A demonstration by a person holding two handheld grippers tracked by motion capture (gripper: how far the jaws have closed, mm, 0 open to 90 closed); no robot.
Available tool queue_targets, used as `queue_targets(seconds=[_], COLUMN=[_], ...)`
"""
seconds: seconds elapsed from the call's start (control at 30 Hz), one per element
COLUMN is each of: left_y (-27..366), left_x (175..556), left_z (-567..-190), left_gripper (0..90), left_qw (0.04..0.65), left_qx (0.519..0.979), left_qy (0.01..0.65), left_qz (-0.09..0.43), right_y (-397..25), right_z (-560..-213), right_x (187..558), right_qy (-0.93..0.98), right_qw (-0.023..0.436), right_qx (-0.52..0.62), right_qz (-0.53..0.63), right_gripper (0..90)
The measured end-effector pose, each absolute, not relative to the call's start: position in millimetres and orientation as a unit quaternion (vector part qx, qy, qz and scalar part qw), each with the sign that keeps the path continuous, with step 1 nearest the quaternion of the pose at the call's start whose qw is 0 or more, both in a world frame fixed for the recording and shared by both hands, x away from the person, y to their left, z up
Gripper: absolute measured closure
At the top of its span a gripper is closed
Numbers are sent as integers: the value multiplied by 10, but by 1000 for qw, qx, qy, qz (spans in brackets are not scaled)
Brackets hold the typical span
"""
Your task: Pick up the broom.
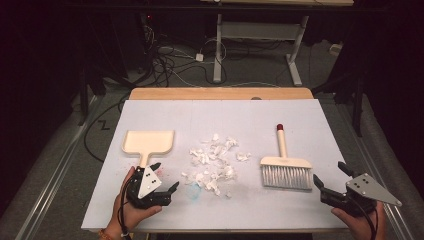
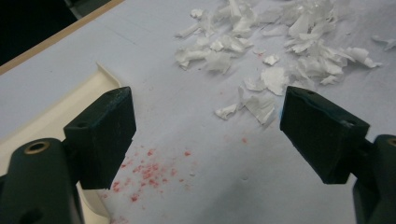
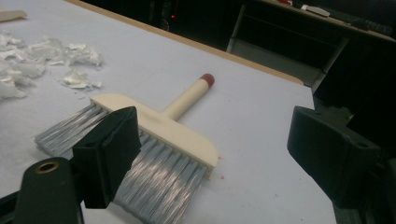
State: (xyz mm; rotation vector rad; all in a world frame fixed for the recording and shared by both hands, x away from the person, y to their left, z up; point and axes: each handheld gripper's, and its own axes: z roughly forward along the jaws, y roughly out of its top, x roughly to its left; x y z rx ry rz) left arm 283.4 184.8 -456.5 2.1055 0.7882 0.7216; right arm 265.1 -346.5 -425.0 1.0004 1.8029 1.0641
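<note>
A cream dustpan (image 1: 148,142) lies flat at the left of the white board, handle toward me; its edge (image 2: 56,116) sits beside my left jaw. My left gripper (image 1: 166,176) hovers open just below that handle, empty. A pile of torn white paper scraps (image 1: 214,161) is spread over the middle (image 2: 275,51). A cream hand brush (image 1: 285,165) with grey bristles and a red-tipped handle lies to the right (image 3: 159,135). My right gripper (image 1: 331,174) stands open at the near right corner, just right of the bristles, holding nothing.
The white board (image 1: 220,120) covers a wooden table whose far edge (image 1: 220,93) shows. Red specks (image 2: 149,172) and a faint blue smear (image 1: 192,191) mark the board near my left gripper. Cables and a desk frame (image 1: 260,40) lie on the floor beyond.
</note>
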Motion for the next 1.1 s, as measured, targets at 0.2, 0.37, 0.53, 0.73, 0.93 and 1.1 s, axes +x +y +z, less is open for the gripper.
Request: queue_targets(seconds=[0.2,0.37,0.53,0.73,0.93,1.1], left_y=[1834,1868,1869,1859,1840,1816], left_x=[2780,2737,2710,2791,2805,2794], left_z=[-4571,-4580,-4564,-4609,-4608,-4616], left_gripper=[176,176,176,176,176,176], left_qw=[378,373,377,368,370,374], left_qx=[827,825,824,827,829,834], left_qy=[309,317,314,318,312,302], left_qz=[280,282,285,281,279,272], right_y=[-3449,-3413,-3338,-3093,-2996,-2896], right_z=[-4264,-4221,-4199,-4240,-4123,-4044], right_x=[2686,2693,2706,3109,3450,3805], right_qy=[715,712,720,760,759,772], right_qw=[393,398,394,382,345,281], right_qx=[399,395,390,386,411,463], right_qz=[418,423,417,358,369,332], right_gripper=[181,180,181,245,281,311])
